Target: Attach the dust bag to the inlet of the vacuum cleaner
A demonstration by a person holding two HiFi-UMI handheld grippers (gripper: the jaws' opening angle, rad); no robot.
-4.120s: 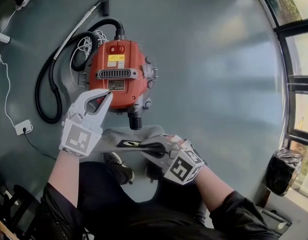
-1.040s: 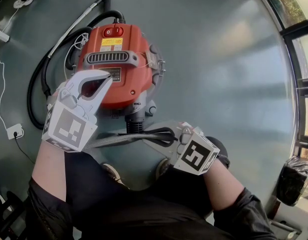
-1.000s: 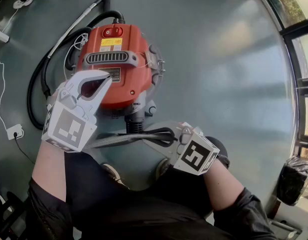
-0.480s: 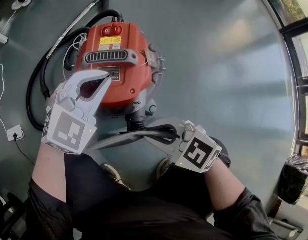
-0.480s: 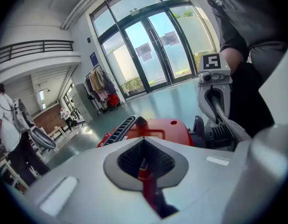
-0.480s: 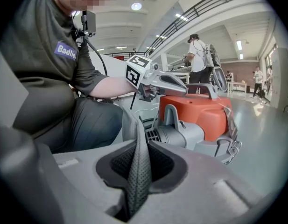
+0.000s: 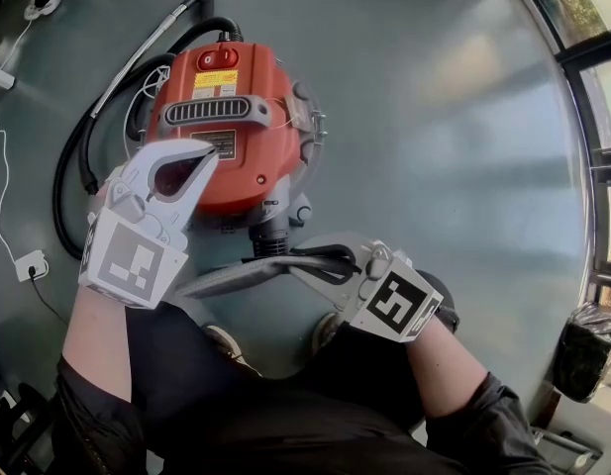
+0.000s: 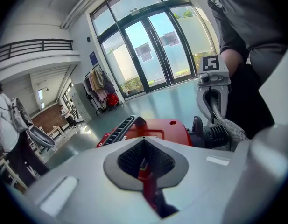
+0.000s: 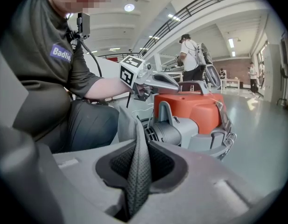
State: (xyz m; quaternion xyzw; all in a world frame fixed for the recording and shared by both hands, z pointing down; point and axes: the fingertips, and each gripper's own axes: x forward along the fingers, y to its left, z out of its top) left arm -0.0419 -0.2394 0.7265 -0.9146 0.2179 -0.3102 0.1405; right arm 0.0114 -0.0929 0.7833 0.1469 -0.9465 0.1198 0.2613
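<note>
The red vacuum cleaner (image 7: 255, 146) sits on the floor in front of my knees, its ribbed black inlet (image 7: 269, 237) facing me. My left gripper (image 7: 212, 150) rests on its near left side, jaws closed with a strip of red body between the pads (image 8: 144, 160). The grey mesh dust bag (image 7: 226, 275) lies edge-on just below the inlet. My right gripper (image 7: 297, 259) pinches the bag's fabric (image 9: 127, 125), which fills the gap between its pads. Its jaws have just been opening a little, with the fabric still between them. The bag's mouth is hidden.
A black hose (image 7: 82, 166) and a metal wand (image 7: 156, 43) curl round the vacuum's left. A white cable runs to a socket (image 7: 30, 263) on the floor. Window frames and a black-bagged bin (image 7: 580, 349) stand at the right. People stand far back in the hall.
Since the earliest frame my right gripper has carried the bag up close under the inlet. Over the last second it has only rolled slightly. The left gripper has held still.
</note>
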